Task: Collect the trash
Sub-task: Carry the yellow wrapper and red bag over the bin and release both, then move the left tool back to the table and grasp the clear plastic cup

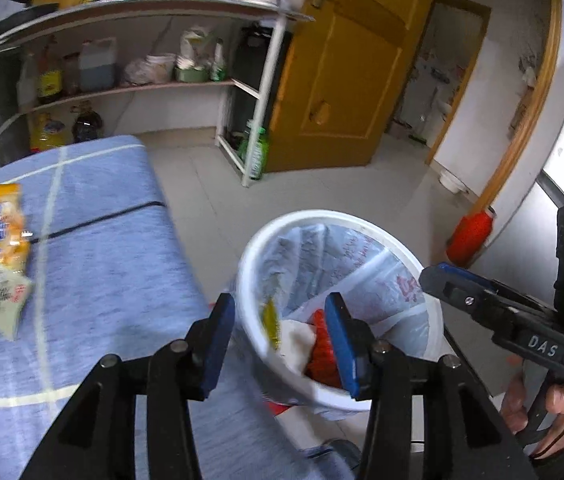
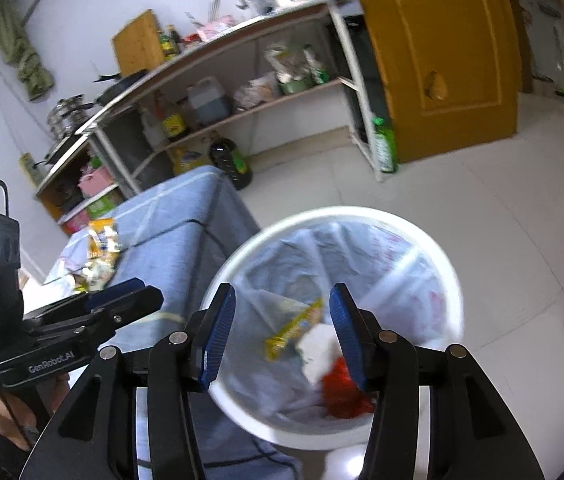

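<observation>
Glossy plastic bin (image 2: pixel 452 276), matt cloth cover (image 1: pixel 114 248)
</observation>
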`<state>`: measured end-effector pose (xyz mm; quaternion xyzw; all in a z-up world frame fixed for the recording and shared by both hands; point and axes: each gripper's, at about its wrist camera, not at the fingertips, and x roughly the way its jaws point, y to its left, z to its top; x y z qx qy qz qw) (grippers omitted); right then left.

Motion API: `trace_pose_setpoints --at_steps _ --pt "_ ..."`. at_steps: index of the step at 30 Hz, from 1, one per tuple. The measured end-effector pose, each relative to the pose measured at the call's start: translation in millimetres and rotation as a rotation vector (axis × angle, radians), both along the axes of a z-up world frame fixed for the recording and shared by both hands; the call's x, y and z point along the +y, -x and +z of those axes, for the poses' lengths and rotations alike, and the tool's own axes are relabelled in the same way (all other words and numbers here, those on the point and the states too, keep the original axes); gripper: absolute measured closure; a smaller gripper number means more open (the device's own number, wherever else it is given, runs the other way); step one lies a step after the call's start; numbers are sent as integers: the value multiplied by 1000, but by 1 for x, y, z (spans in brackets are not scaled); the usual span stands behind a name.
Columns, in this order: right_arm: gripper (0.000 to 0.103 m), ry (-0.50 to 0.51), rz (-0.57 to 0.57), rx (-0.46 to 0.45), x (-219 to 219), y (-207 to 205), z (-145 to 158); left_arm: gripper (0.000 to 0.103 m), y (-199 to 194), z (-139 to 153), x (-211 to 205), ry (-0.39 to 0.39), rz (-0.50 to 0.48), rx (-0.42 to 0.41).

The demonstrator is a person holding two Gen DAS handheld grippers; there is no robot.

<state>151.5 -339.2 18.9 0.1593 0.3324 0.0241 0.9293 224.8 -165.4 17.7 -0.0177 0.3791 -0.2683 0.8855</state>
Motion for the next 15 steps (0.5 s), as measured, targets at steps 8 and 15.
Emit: trace_pose_setpoints --at_steps 8,15 --pt "53 50 186 -39 75 -21 15 54 6 15 77 -15 138 -56" --pt "53 68 330 -51 139 -42 20 54 11 16 156 -23 285 -75"
